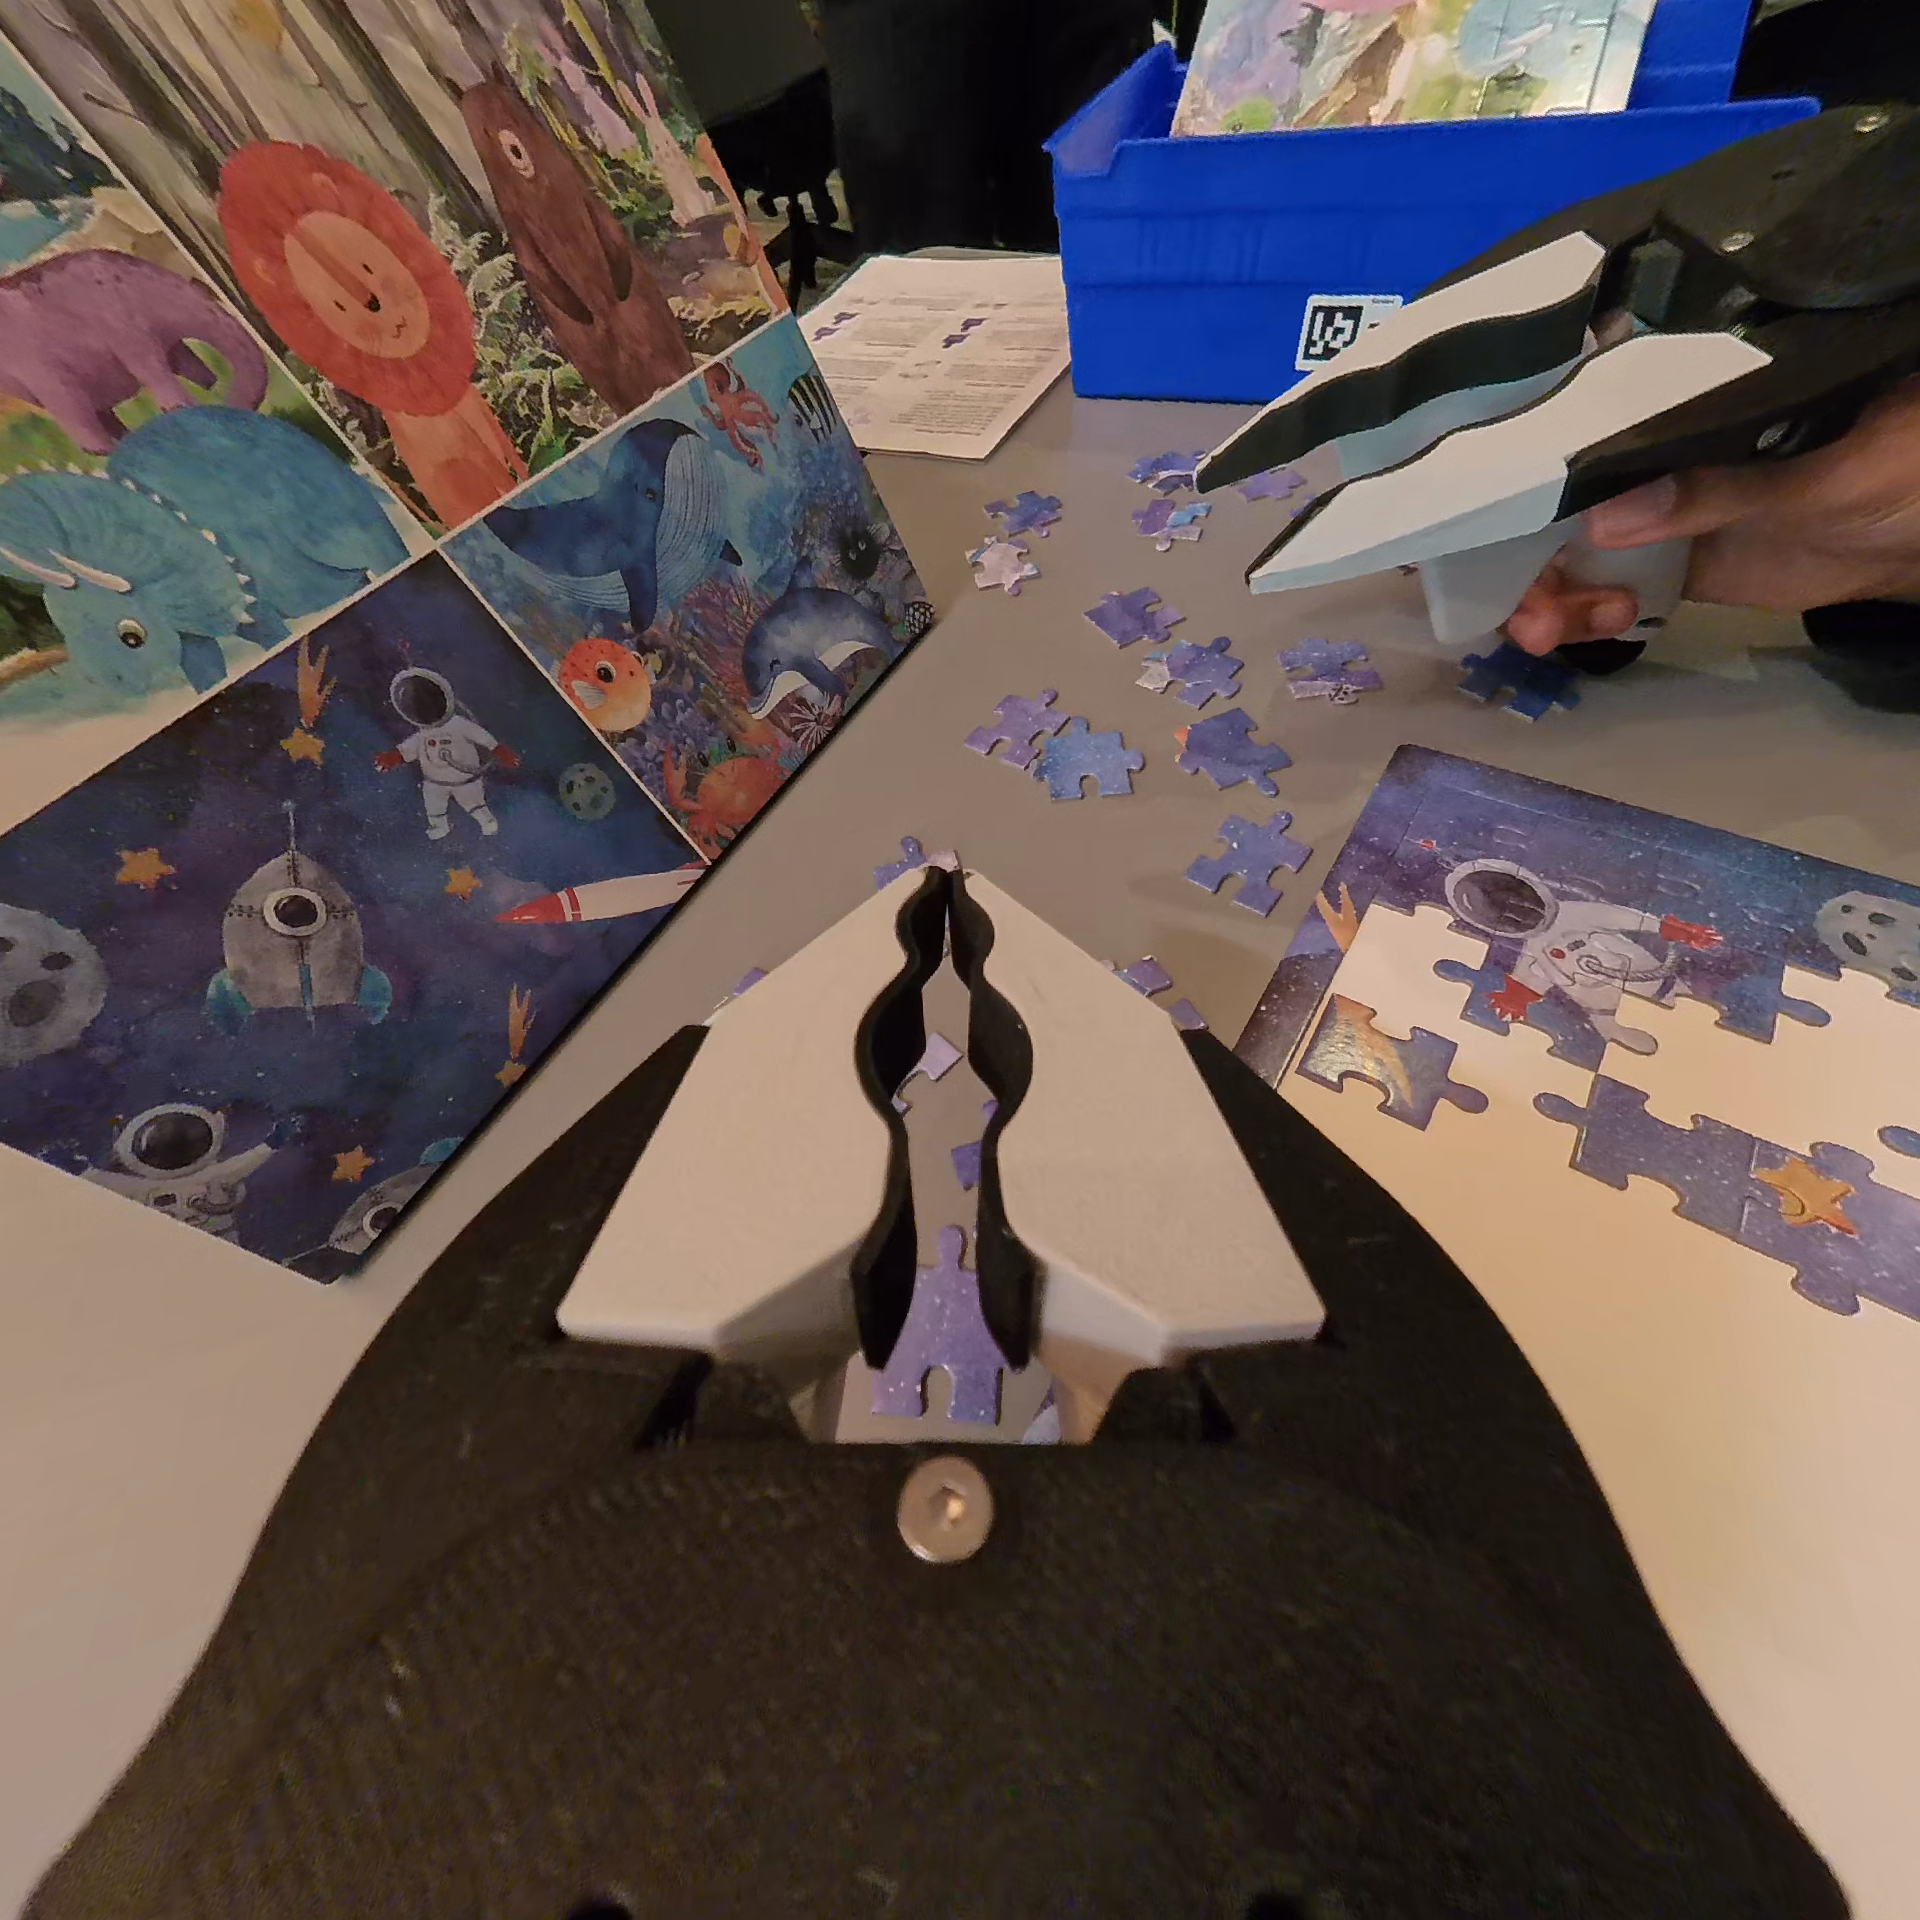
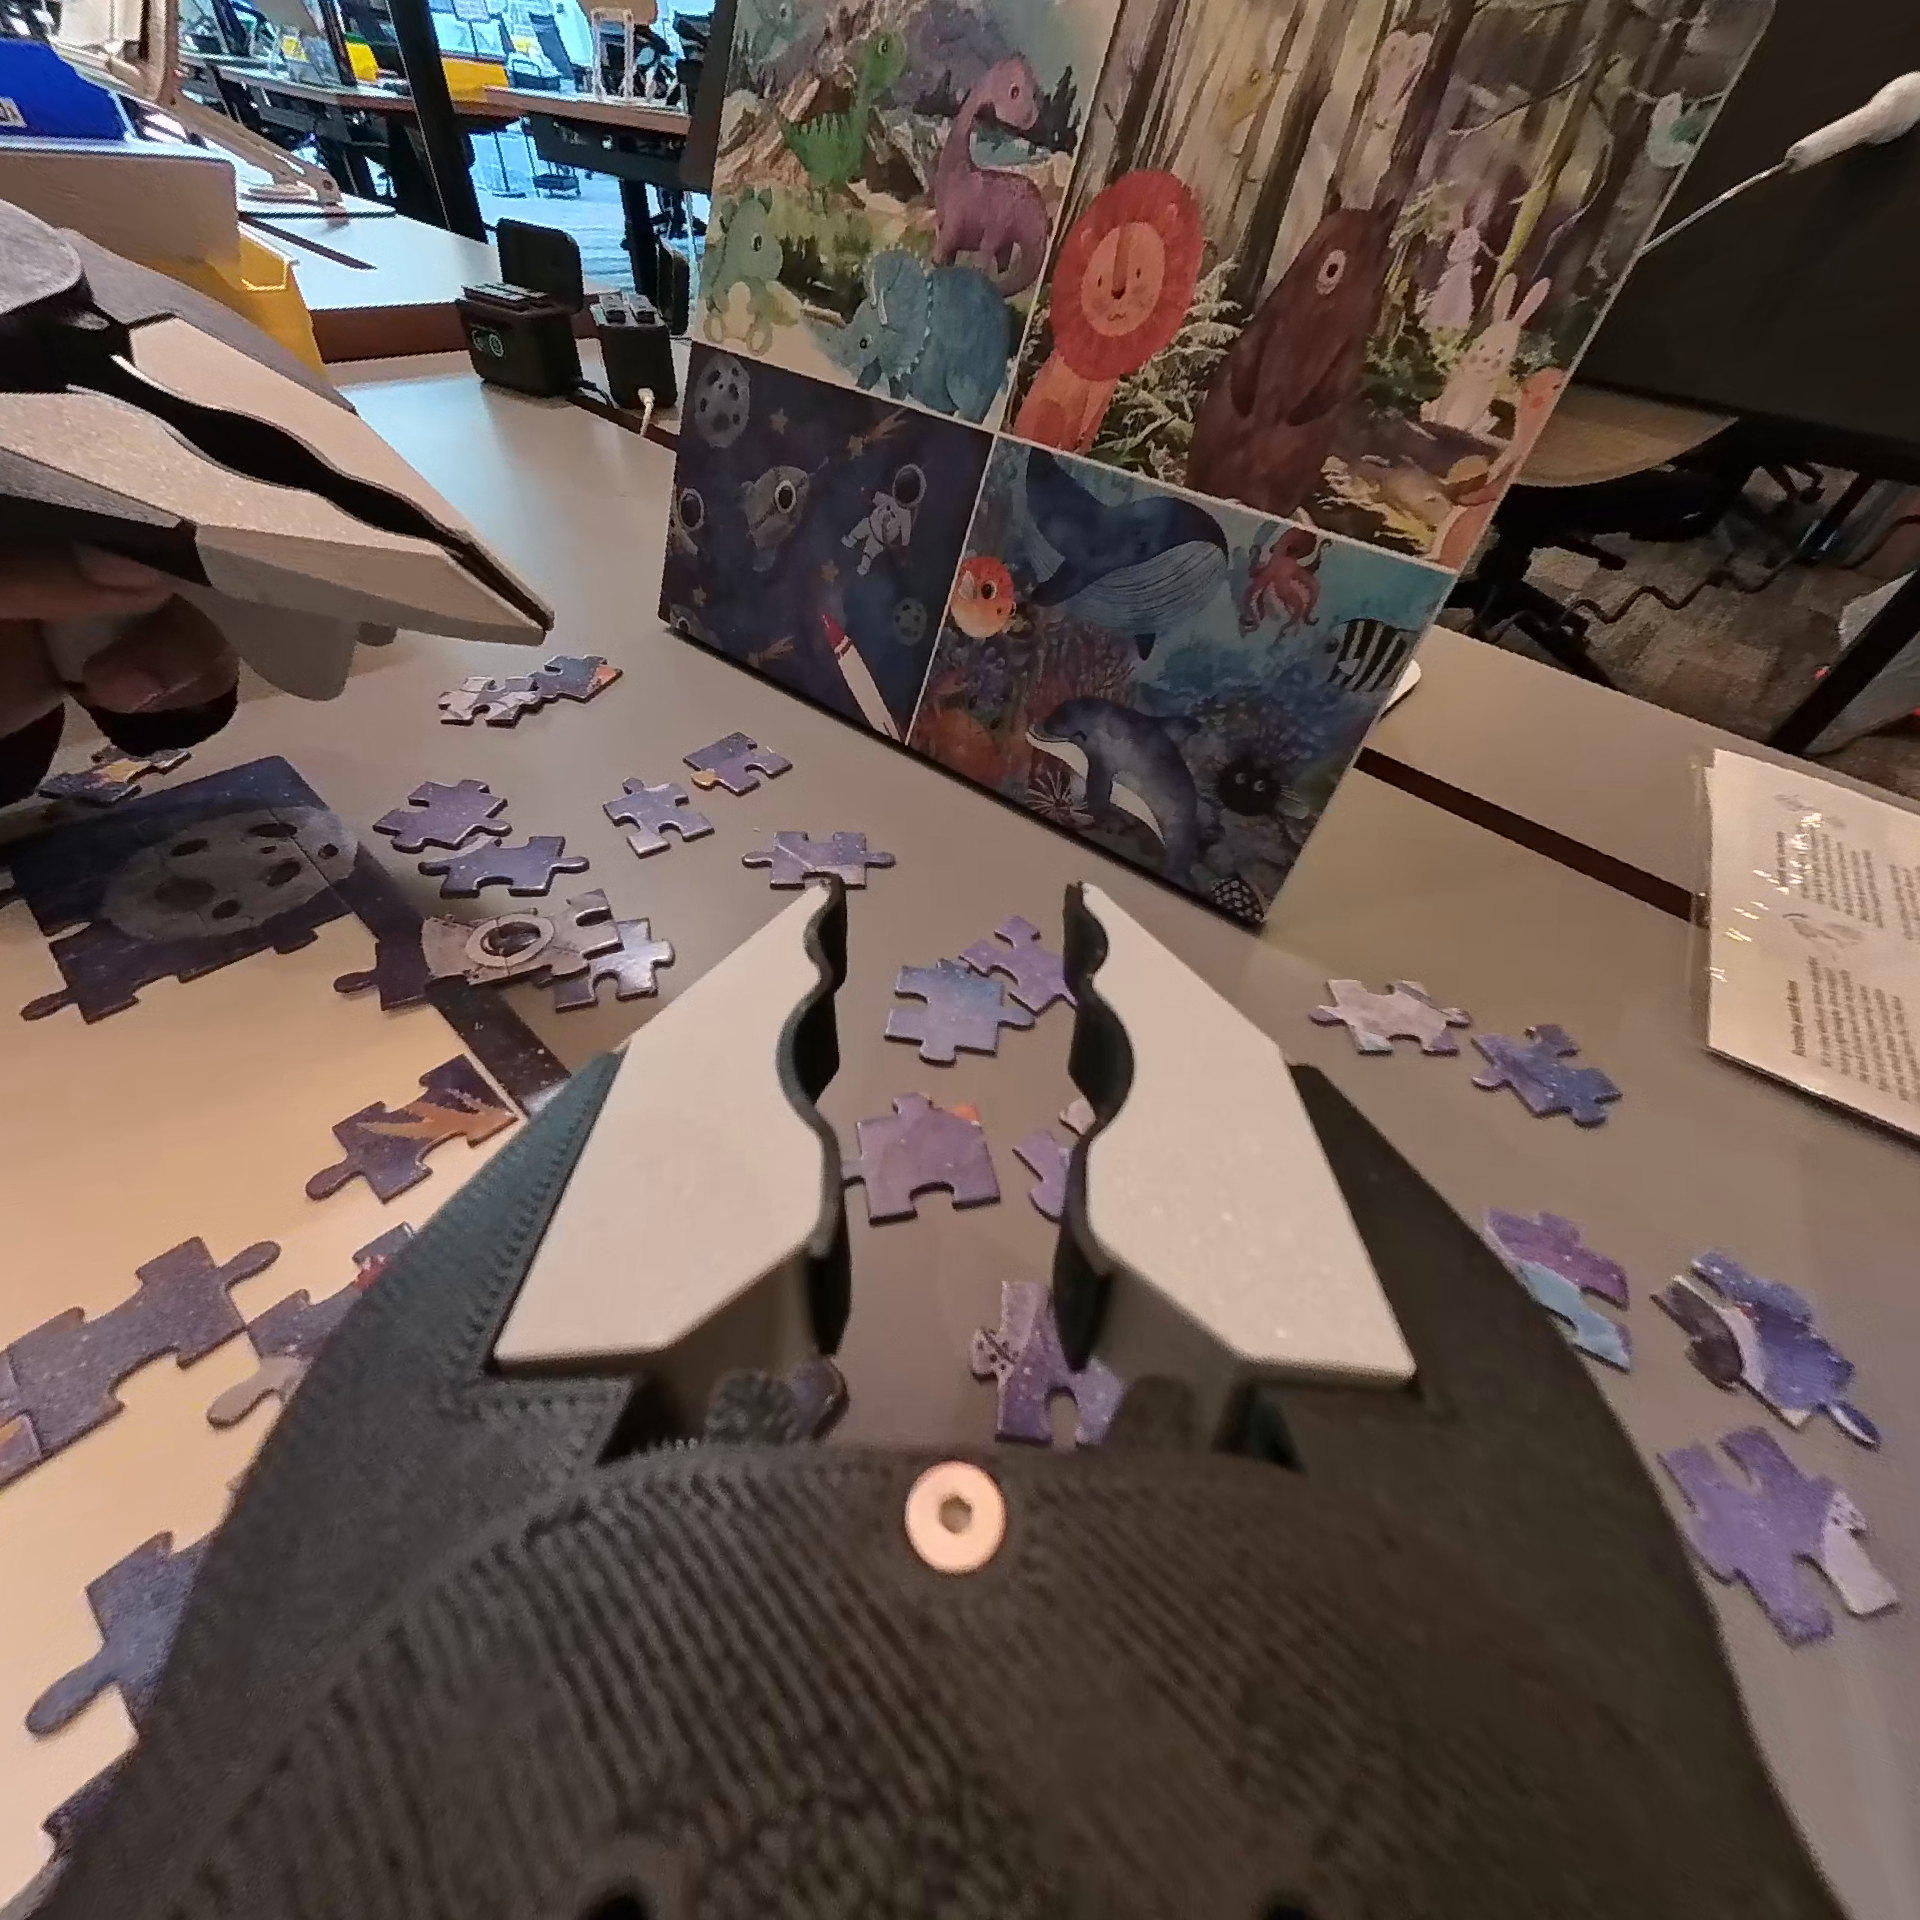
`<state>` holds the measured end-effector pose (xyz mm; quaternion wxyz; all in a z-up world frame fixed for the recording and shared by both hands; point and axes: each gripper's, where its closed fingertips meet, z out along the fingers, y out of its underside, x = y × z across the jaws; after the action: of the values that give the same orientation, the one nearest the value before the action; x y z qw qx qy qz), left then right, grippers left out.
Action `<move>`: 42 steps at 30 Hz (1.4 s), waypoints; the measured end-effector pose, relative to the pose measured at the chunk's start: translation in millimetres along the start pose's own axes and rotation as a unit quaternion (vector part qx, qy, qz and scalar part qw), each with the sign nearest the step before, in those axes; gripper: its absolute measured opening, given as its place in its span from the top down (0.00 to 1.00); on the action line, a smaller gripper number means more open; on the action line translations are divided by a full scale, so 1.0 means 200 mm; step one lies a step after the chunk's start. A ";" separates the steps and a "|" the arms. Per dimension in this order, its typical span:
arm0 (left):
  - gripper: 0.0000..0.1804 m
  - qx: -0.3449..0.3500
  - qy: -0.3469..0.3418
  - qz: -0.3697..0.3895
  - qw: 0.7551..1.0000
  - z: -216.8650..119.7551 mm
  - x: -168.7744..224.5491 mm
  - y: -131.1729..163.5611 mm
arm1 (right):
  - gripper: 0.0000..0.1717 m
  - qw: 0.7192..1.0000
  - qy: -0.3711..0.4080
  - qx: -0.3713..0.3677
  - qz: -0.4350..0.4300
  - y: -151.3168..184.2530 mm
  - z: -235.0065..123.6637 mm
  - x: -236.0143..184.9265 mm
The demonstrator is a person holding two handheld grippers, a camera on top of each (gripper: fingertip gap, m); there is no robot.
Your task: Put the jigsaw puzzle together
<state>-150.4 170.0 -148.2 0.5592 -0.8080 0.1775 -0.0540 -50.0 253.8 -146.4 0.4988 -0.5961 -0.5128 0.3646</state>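
We see a grey table (image 1: 935,727) carrying everything. Propped upright at its far side is a big picture box (image 1: 416,520) printed with animals, sea creatures and a space scene. A blue bin (image 1: 1247,208) stands behind, with a printed sheet of paper (image 1: 945,353) lying beside it. Nearer lies a puzzle board (image 1: 1382,956), partly filled with an astronaut and starry sky, and much of its cream base is bare.

The left gripper (image 1: 943,871) hangs above the table just in front of the box's lower edge. Its fingers are closed tip to tip, and we make out nothing pinched between them. A purple piece (image 1: 906,857) peeks out from behind the tips, and we judge that it lies on the table beyond them. The right gripper (image 2: 951,894) has its fingers spread wide over the loose pieces (image 2: 1195,665) and touches none of them.

Directly between those open fingers, a blue piece (image 2: 956,1008) and a lilac piece (image 2: 1023,966) lie touching each other.

In our judgement, the risks come from how thin, flat and crowded these pieces are. Closing fingers could skid a piece across the smooth table or catch two neighbours at once. A careless sweep of the left tips could also nudge the propped box.
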 end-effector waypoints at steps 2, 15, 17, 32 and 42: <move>1.00 -0.001 -0.001 0.000 1.000 0.00 0.00 0.00 | 0.76 1.000 0.000 0.001 0.001 0.00 0.00 0.00; 1.00 -0.006 0.002 0.002 1.000 0.01 0.01 0.01 | 0.76 1.000 -0.002 -0.003 -0.004 0.00 0.00 -0.01; 1.00 -0.006 0.003 0.002 1.000 0.01 0.01 0.01 | 0.76 1.000 -0.002 -0.004 -0.004 0.01 0.00 -0.01; 0.84 -0.030 0.051 -0.011 0.998 0.03 0.07 0.04 | 0.63 0.999 -0.042 -0.022 0.002 0.03 0.01 -0.05; 0.74 -0.032 0.096 -0.028 0.994 0.05 0.14 0.06 | 1.00 0.991 -0.123 -0.035 -0.028 0.06 -0.02 -0.18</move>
<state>-124.6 165.5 -166.3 0.5115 -0.8213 0.2093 -0.1412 -51.2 218.6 -159.5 0.4206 -0.5491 -0.5995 0.4027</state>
